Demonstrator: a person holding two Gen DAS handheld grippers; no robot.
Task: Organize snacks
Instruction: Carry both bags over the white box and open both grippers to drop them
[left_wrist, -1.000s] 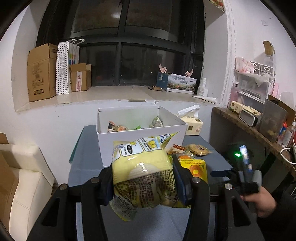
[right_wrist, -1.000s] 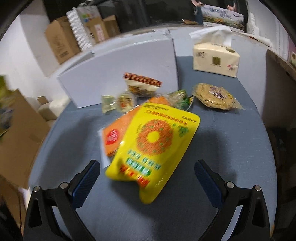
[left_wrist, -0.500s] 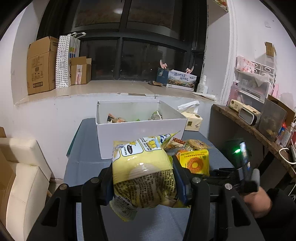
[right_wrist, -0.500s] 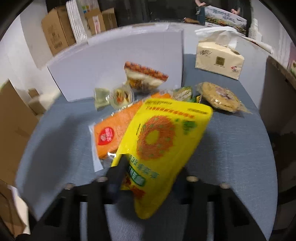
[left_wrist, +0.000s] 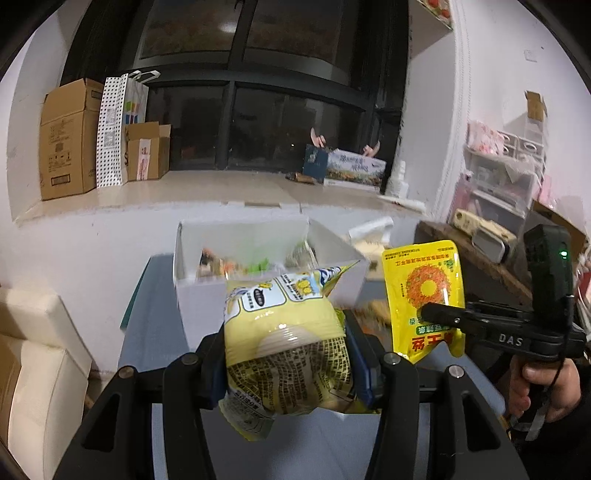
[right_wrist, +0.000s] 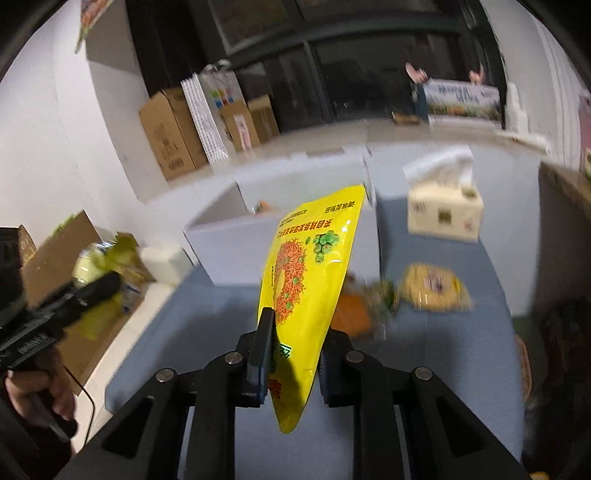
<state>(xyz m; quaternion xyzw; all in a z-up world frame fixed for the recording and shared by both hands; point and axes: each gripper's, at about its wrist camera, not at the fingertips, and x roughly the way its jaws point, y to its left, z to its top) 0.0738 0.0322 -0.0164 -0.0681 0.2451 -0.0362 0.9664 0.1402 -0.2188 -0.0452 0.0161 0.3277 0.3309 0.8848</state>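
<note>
**Yellow packets held up, white box waiting behind**

Yellow foil pouch (right_wrist: 306, 280) hangs upright in the right claw (right_wrist: 293, 363), whose jaws are closing on its lower edge, clear of the loose snacks on the grey worktop (right_wrist: 461, 343). The left claw (left_wrist: 286, 360) grips a pale noodle packet (left_wrist: 286, 339) at lower centre, aimed at the white box (left_wrist: 207, 295), likely its destination.

- Dark window (left_wrist: 258, 110), black-framed, night outside.
- White walls (left_wrist: 480, 110).
- Pale sill ledge (left_wrist: 184, 192) bearing cardboard boxes (left_wrist: 66, 140).
- Cream sofa (left_wrist: 40, 369), left.
- Cluttered shelf (left_wrist: 491, 258), right.
</note>
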